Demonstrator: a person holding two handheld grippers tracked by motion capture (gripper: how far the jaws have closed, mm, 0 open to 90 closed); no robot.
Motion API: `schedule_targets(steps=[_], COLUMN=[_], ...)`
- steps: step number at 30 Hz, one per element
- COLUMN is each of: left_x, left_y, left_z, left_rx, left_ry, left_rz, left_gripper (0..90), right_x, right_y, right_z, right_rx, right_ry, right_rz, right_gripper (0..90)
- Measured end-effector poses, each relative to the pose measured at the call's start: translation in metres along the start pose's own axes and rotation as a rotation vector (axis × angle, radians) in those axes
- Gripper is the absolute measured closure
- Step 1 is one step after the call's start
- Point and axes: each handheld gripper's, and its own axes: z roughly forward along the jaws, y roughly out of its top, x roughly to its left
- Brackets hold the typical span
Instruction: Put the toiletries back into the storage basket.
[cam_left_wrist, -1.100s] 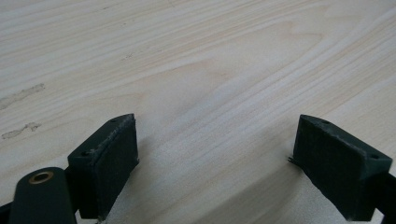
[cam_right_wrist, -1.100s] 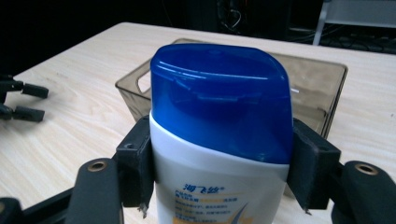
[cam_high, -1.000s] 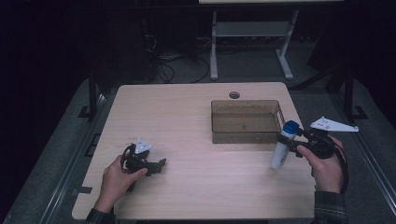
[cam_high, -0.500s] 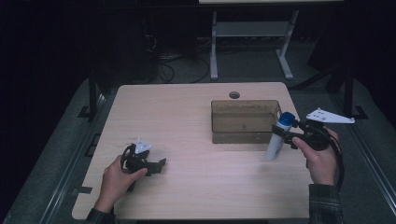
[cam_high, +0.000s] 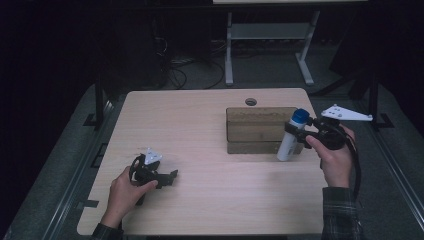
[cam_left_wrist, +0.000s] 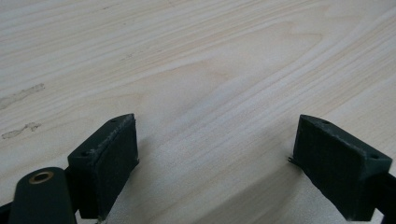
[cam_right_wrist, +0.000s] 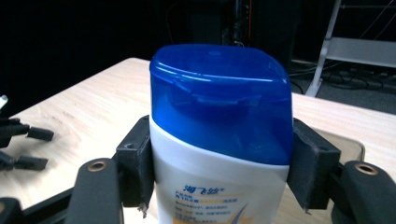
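Change: your right gripper (cam_high: 300, 131) has carried the white bottle (cam_high: 290, 139) up and toward the upper right of the high view since a second ago; the bottle's base now hangs clear of the wood, just in front of the brown bin (cam_high: 260, 129).
Bottle: white body, blue flip cap (cam_right_wrist: 219, 98), tilted with the cap leaning toward the top of the frame; printed label at the lower edge of the right gripper view.
Right fingers: clenched on the bottle just under the cap, one pad (cam_right_wrist: 135, 163) on each side, the body filling the gap between them.
Left gripper: your left gripper (cam_high: 167, 177) rests at the lower left of the high view, unmoved from the earlier pictures.
Left fingers: released, wide apart, nothing between them but bare wood (cam_left_wrist: 210, 93).
Meaning: you appear to be mid-transfer, likely heading for the bin; the lift looks done and the move over the near wall remains. The tilt could catch the base on the rim.
Surface: pale wood-grain tabletop (cam_high: 200, 125), rounded corners, a cable hole (cam_high: 251, 101) near the top edge, faint scuffs at the left of the left gripper view.
Room: dark; a white table frame (cam_high: 270, 40) and loose cables (cam_high: 200, 60) on the floor along the top of the frame.
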Motion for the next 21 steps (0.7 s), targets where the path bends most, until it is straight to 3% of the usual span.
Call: schedule_targets(steps=[21], left_x=[0.0], left_y=[0.0], left_z=[0.0], left_rx=[-0.001], left_ry=[0.002], left_rz=[0.003], left_gripper=[12.8], right_x=[0.008], right_y=[0.026], right_z=[0.033], right_rx=[-0.033], right_ry=[0.028], right_rz=[-0.011], right_gripper=[35.0])
